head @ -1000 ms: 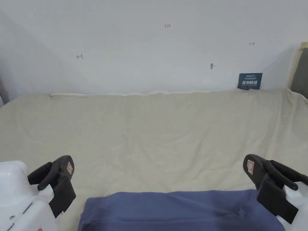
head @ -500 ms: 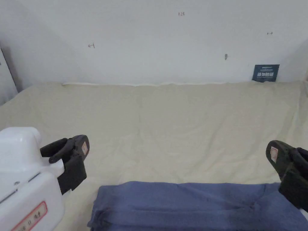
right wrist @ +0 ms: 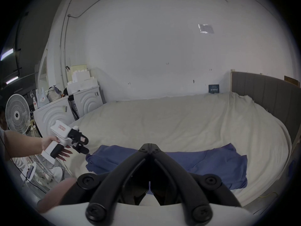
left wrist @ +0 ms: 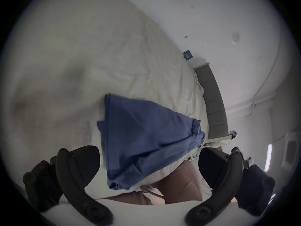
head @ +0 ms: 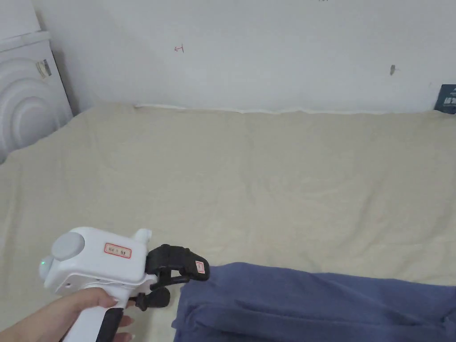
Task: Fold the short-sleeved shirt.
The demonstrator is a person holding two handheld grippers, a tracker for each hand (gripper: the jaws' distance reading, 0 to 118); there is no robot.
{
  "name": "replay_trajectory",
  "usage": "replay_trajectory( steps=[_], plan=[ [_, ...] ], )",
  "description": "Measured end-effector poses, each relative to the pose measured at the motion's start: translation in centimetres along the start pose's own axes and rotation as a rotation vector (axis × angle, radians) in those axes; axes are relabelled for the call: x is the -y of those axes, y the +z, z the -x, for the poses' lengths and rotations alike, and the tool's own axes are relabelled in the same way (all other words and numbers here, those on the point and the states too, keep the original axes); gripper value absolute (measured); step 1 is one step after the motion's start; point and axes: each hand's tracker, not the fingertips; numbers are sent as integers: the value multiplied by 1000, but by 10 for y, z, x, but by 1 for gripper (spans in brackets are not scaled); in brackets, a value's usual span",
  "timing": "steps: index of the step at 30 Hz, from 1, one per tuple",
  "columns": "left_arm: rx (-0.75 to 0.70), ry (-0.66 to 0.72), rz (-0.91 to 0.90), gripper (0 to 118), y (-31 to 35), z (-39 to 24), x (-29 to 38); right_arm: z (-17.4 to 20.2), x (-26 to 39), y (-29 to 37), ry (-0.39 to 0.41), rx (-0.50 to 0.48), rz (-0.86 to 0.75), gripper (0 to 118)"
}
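The blue short-sleeved shirt [head: 311,307] lies folded into a long strip along the bed's near edge, seen as well in the left gripper view [left wrist: 143,135] and the right gripper view [right wrist: 211,161]. My left gripper [head: 178,285] is open, held in a hand, its jaws level with the strip's left end and just beside it. Its own view has both jaws wide apart with the shirt [left wrist: 143,135] beyond them. My right gripper [right wrist: 149,145] is shut with nothing between its jaws, held above the strip's middle. The left gripper [right wrist: 83,145] also shows there, at the shirt's left end.
A beige sheet [head: 249,187] covers the bed up to a white wall [head: 267,53]. White cabinets [head: 26,98] stand at the left with a fan [right wrist: 17,114] farther off. A grey headboard [right wrist: 268,95] bounds the right side. A dark sign [right wrist: 213,88] leans on the wall.
The head camera has turned left and down. My left gripper has swung in sideways to the shirt's left end. The right gripper has passed out of the head view.
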Motion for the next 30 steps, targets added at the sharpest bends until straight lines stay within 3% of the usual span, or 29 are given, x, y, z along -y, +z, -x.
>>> replay_trajectory(
  steps=[7,13,19,25,26,27,28,29,30],
  plan=[
    [65,26,53,118,-31,38,-14,2,-1,-30,-11,-14,70,0],
    [233,114,121,118,-31,50,-16,4,5,-53,-56,-35,112,0],
    [211,86,73,118,-46,41,-5,8,17,-64,-98,-61,186,0],
    [173,103,53,114,-44,36,-2,4,24,-56,-78,-66,206,0],
    [154,92,51,105,-43,36,-1,2,26,-55,-84,-66,211,0],
    [113,87,31,82,-41,37,-2,0,27,-54,-92,-64,216,0],
    [65,99,6,24,-41,38,-2,-3,28,-54,-105,-62,223,0],
    [-61,91,-2,5,-45,38,0,-5,29,-53,-119,-60,227,0],
    [-109,106,-11,5,-48,42,1,-8,31,-52,-131,-59,232,0]
  ],
)
